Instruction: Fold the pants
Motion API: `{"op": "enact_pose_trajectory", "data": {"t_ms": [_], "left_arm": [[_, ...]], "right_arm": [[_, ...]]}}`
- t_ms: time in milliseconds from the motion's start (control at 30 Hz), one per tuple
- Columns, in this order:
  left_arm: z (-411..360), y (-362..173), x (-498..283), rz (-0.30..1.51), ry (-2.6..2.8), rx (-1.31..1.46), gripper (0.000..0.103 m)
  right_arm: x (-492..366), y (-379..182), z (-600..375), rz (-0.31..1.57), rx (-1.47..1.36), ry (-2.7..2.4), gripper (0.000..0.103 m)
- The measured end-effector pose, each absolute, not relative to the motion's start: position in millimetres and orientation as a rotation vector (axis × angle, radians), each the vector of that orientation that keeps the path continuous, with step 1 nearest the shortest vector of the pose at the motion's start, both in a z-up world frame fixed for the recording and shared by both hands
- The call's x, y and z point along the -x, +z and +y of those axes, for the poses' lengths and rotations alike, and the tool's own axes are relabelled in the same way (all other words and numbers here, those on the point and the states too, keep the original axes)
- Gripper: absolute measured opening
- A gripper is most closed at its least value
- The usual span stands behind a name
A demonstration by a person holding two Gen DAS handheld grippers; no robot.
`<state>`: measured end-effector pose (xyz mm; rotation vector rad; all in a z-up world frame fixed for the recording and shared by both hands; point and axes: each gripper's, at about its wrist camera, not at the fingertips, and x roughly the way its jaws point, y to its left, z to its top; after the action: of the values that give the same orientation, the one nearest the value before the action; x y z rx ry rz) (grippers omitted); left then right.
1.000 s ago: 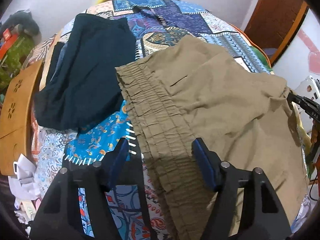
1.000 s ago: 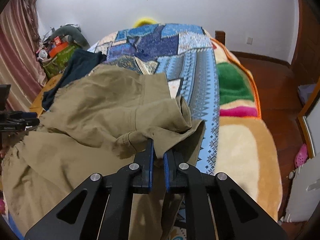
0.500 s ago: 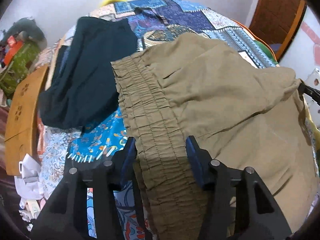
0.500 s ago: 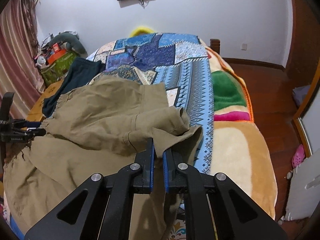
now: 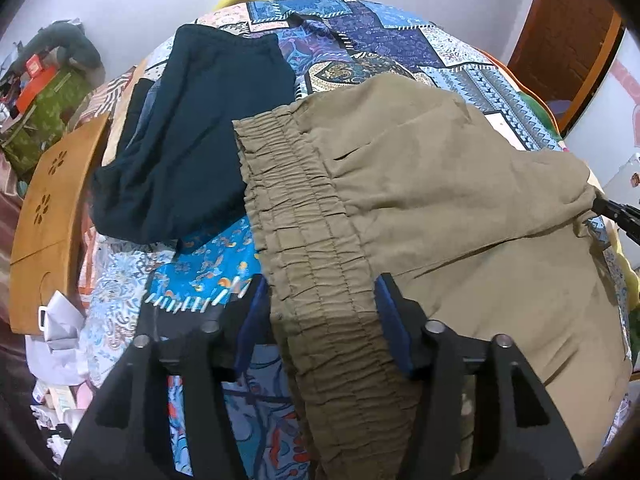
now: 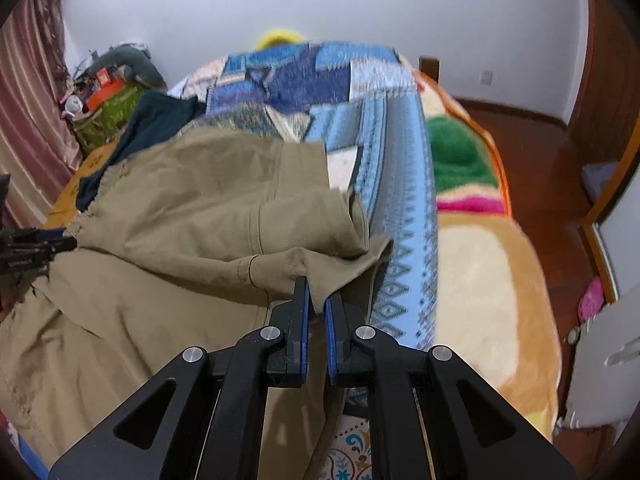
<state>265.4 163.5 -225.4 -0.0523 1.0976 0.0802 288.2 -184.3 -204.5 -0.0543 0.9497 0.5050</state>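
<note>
Khaki pants [image 5: 420,200] lie spread over the bed, elastic waistband toward the left wrist camera. My left gripper [image 5: 320,300] straddles that waistband. Its jaws are opening, and the band lies flat between the blue pads [image 5: 390,320] without being pinched. In the right wrist view the pants [image 6: 180,200] are bunched into a fold, and my right gripper [image 6: 316,292] is shut on the hem of a leg. The left gripper [image 6: 32,246] shows at the far left edge of that view. The right gripper [image 5: 620,216] shows at the right edge of the left wrist view.
A dark navy garment [image 5: 192,128] lies beside the waistband on the patterned bedspread [image 5: 380,44]. A wooden board [image 5: 48,200] and a green bag [image 5: 44,104] stand left of the bed. A plush blanket [image 6: 480,280] covers the bed's right side, with wooden floor [image 6: 540,160] beyond.
The left jaws narrowed around the waistband, then widened again. The right gripper stayed shut on the leg hem while the folded fabric shifted slightly.
</note>
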Motion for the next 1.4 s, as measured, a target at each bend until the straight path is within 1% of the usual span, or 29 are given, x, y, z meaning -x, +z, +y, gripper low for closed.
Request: {"op": "enact_pose_trajectory", "data": {"t_ms": [33,167,233,267,367,433,533,633,767,867,933,967,1000,1033,1067,1100,1133,1300,1400], "left_arm": [[164.9,-222.2,-264.9,1.097,0.093,0.049,0.063],[178.2,-207.4,-263.1,1.077,0.101,0.073,0.065],[188.1,-199.4,-264.6,1.060,0.125,0.096,0.069],[194.5,-193.9,-267.1,1.047,0.134,0.114,0.069],[203.7,-185.1,-277.4,1.036,0.138,0.146,0.071],[205.0,-183.4,-284.7,1.039,0.127,0.153,0.075],[202.7,-187.9,-297.4,1.057,0.109,0.147,0.080],[197.5,-203.8,-308.3,1.106,0.082,0.154,0.082],[189.6,-229.6,-317.9,1.174,0.038,0.160,0.082],[183.2,-241.4,-319.3,1.192,0.012,0.150,0.082],[180.2,-245.4,-319.1,1.189,-0.005,0.128,0.070],[177.9,-246.1,-318.7,1.181,-0.003,0.115,0.068],[176.7,-246.1,-318.5,1.176,0.002,0.105,0.063],[175.6,-245.9,-318.3,1.172,0.008,0.090,0.059],[174.5,-244.8,-317.6,1.164,0.017,0.073,0.057],[174.8,-243.9,-317.5,1.162,0.012,0.073,0.053],[174.3,-243.1,-317.1,1.158,0.013,0.068,0.052],[170.8,-237.5,-313.5,1.111,0.046,0.010,0.048],[173.0,-230.5,-311.4,1.074,0.071,0.009,0.048]], "right_arm": [[-288.5,-202.4,-186.0,0.954,0.050,0.510,0.010],[-283.5,-189.4,-188.4,0.940,0.075,0.527,0.011],[-278.8,-180.3,-188.7,0.918,0.099,0.538,0.012],[-278.1,-176.6,-189.0,0.905,0.105,0.541,0.013],[-280.8,-163.3,-193.4,0.859,0.071,0.544,0.023],[-287.9,-158.9,-194.8,0.835,0.047,0.539,0.032],[-302.5,-162.6,-191.3,0.838,0.053,0.526,0.037],[-316.9,-172.0,-187.6,0.861,0.056,0.531,0.039],[-338.2,-192.3,-181.7,0.930,0.054,0.538,0.039],[-348.3,-206.3,-178.5,0.979,0.037,0.562,0.039],[-351.2,-214.2,-175.8,1.012,0.036,0.591,0.039],[-351.7,-216.3,-174.9,1.021,0.038,0.601,0.039],[-352.1,-218.2,-173.5,1.030,0.041,0.610,0.039],[-351.7,-219.9,-171.9,1.033,0.044,0.616,0.036],[-351.1,-220.3,-170.6,1.030,0.054,0.614,0.035],[-350.4,-220.8,-169.3,1.025,0.072,0.610,0.029],[-349.1,-221.0,-167.2,1.018,0.101,0.604,0.022],[-343.3,-219.0,-164.1,0.993,0.167,0.607,0.013],[-340.0,-212.5,-164.0,0.937,0.194,0.590,0.011]]}}
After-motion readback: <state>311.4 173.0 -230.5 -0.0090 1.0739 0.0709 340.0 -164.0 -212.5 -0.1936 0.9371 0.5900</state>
